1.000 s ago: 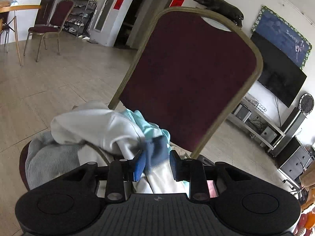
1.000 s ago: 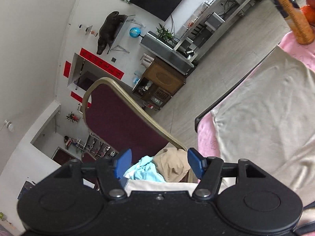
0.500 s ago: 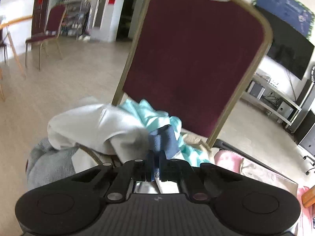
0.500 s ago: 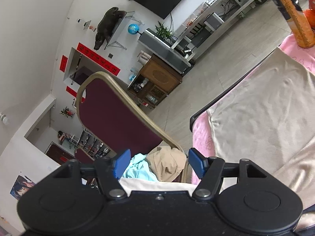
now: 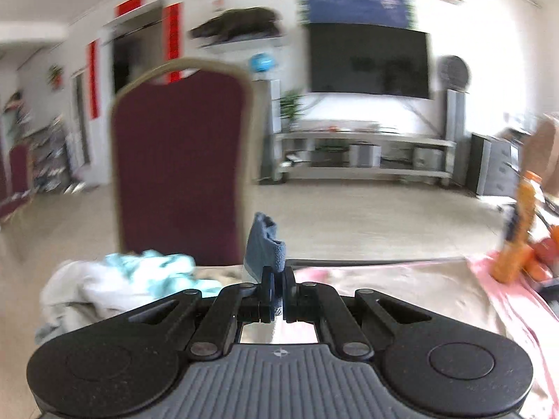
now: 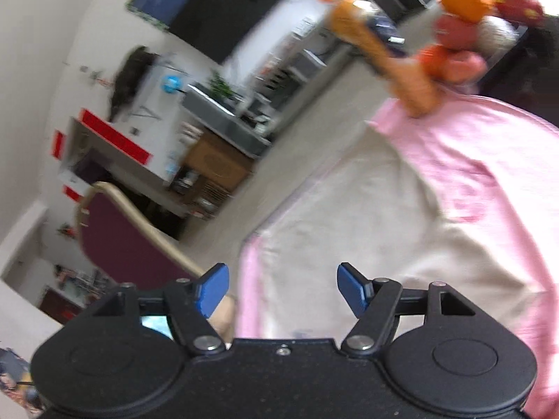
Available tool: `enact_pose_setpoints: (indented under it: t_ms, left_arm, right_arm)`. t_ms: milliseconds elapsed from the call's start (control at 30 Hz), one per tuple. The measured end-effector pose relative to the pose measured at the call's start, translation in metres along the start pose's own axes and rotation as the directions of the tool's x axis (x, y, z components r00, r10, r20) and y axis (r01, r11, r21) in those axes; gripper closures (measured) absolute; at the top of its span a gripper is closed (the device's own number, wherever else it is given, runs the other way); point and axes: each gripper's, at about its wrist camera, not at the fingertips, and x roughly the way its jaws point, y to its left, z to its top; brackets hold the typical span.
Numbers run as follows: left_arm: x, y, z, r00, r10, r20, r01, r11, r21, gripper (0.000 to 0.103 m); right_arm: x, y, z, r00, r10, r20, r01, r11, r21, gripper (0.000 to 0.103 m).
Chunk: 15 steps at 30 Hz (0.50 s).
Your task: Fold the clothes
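Observation:
My left gripper [image 5: 277, 281] is shut on a blue-grey garment [image 5: 263, 248], whose edge sticks up between the closed fingers. A pile of white and teal clothes [image 5: 132, 276] lies on the seat of the maroon chair [image 5: 178, 181] to the left. My right gripper [image 6: 281, 288] is open and empty, above a beige garment [image 6: 349, 230] spread on the pink-covered table [image 6: 489, 160]. The beige garment also shows in the left wrist view [image 5: 401, 279].
Orange and red plush toys [image 6: 436, 45] stand at the far edge of the table, also seen at the right of the left wrist view [image 5: 520, 230]. A TV [image 5: 367, 59] and a low stand [image 5: 363, 153] line the back wall across open floor.
My left gripper closed on the blue-grey garment, lifted it off the chair pile and swung right toward the table. My right gripper swung over the beige garment and stayed open.

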Motion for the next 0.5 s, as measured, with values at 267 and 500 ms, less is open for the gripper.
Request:
enact_pose_setpoints:
  t_ms: [267, 500]
  left_arm:
    - [-0.006, -0.137, -0.026, 0.991, -0.135, -0.021, 0.137, 0.983, 0.122, 0.101]
    - [0.024, -0.243, -0.099, 0.948, -0.221, -0.228, 0.274, 0.932, 0.237, 0.083]
  right_arm:
    - [-0.01, -0.112, 0.009, 0.993, -0.121, 0.004, 0.12, 0.985, 0.127, 0.035]
    - [-0.008, -0.144, 0.013, 0.994, -0.107, -0.01, 0.107, 0.972, 0.207, 0.036]
